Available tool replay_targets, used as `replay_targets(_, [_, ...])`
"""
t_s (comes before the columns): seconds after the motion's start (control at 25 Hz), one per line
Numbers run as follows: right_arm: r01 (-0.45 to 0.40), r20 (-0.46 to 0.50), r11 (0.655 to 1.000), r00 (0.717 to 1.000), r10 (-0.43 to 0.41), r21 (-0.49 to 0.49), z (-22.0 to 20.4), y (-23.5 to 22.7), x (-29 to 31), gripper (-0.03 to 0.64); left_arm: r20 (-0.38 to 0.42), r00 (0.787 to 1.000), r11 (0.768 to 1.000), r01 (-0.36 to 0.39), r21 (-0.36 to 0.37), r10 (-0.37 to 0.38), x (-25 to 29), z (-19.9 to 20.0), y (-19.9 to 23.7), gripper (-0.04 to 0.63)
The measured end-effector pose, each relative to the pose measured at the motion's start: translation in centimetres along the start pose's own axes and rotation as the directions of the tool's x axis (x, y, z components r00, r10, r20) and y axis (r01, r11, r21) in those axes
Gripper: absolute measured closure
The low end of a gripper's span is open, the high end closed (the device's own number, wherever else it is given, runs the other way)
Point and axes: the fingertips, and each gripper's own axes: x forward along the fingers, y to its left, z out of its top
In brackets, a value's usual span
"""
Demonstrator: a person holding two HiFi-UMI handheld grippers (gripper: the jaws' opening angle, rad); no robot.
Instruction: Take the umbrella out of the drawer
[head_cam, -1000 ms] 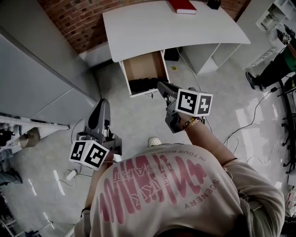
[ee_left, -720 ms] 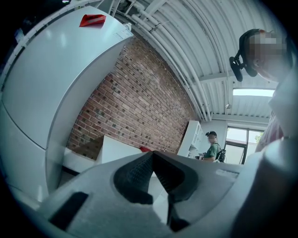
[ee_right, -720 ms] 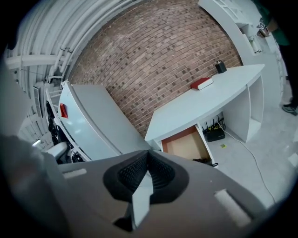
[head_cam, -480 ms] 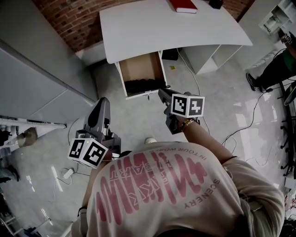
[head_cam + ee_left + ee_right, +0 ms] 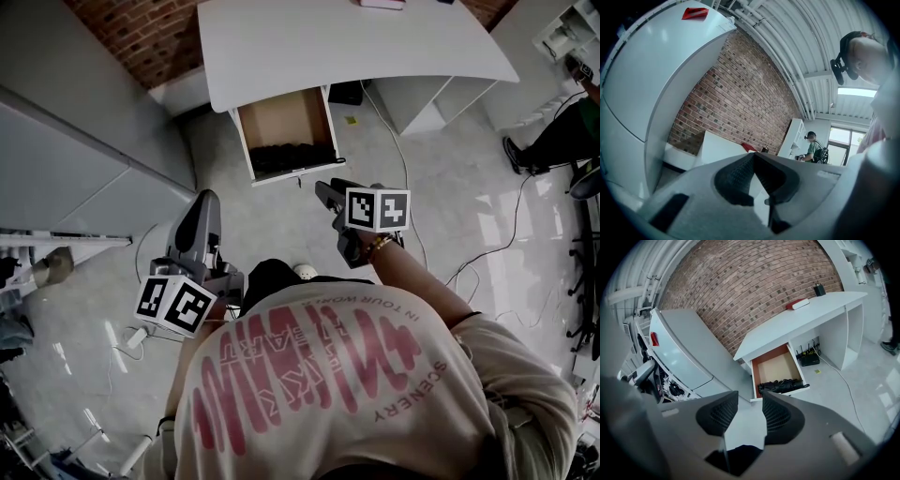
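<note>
A folded black umbrella [image 5: 292,159] [image 5: 783,386] lies across the front of an open wooden drawer [image 5: 281,117] [image 5: 776,369] under the white desk [image 5: 356,47]. My right gripper [image 5: 326,190] [image 5: 749,401] hangs just in front of the drawer and tilts down at it. Its jaws have just been opening and stand apart with nothing between them. My left gripper [image 5: 203,202] [image 5: 753,159] is held back at the left, level, away from the drawer. Its tips touch and hold nothing.
A grey cabinet [image 5: 75,159] stands to the left of the drawer. A red book [image 5: 797,304] lies on the desk. A black device [image 5: 808,359] sits under the desk, and cables [image 5: 487,253] run over the floor. Another person [image 5: 562,131] stands far right.
My right gripper has sunk and come closer to the drawer front, and its jaws have parted. The left gripper has shifted only a little.
</note>
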Motion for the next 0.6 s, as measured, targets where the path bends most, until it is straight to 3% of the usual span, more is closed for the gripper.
replay_targets(0.6, [0.014,-0.101,1.0,0.995,-0.012,0.011,-3.0,-0.9,3.7,0.423,-0.055,0.998,0.996,-0.048,-0.078,0.044,0.0,-3.1,3.9,0.591])
